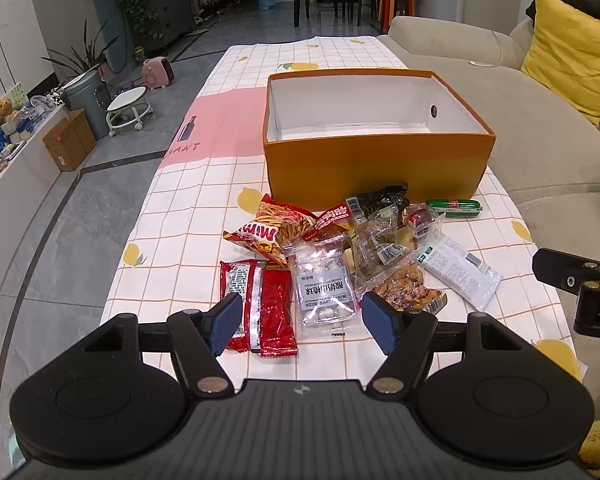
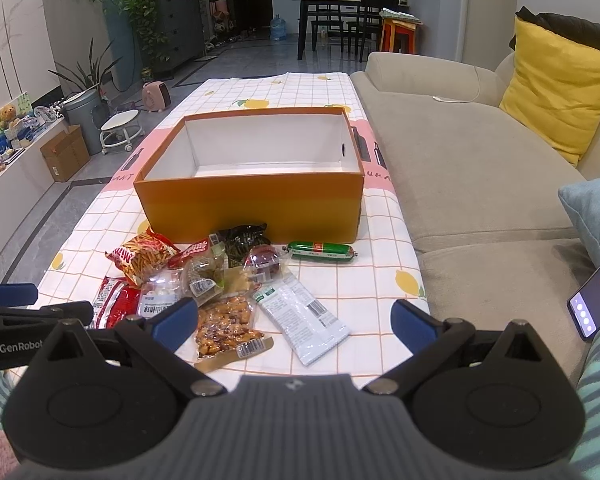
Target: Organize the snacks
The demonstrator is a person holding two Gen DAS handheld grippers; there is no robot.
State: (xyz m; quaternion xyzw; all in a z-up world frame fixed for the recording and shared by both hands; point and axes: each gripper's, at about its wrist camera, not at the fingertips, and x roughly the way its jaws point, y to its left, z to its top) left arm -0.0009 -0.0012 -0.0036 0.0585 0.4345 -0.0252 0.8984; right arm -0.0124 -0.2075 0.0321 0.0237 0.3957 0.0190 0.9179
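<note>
Both tongs, left (image 1: 300, 322) and right (image 2: 294, 322), gape, nothing gripped. Overlapping crinkly snack packets (image 2: 224, 292) heaped before empty orange cardboard box (image 2: 252, 208). Risk: pinching two packets together; slippery film slipping free.

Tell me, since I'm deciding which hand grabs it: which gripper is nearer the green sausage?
Right, probably. The green sausage lies at the pile's right end, ahead between the right gripper's open fingers. The left gripper sits over the pile's left side, with the sausage far off to its right.

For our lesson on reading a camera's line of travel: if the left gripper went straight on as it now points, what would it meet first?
Probably the clear packet of white candy balls, lying between the open jaws of the left gripper; depth is uncertain.
</note>
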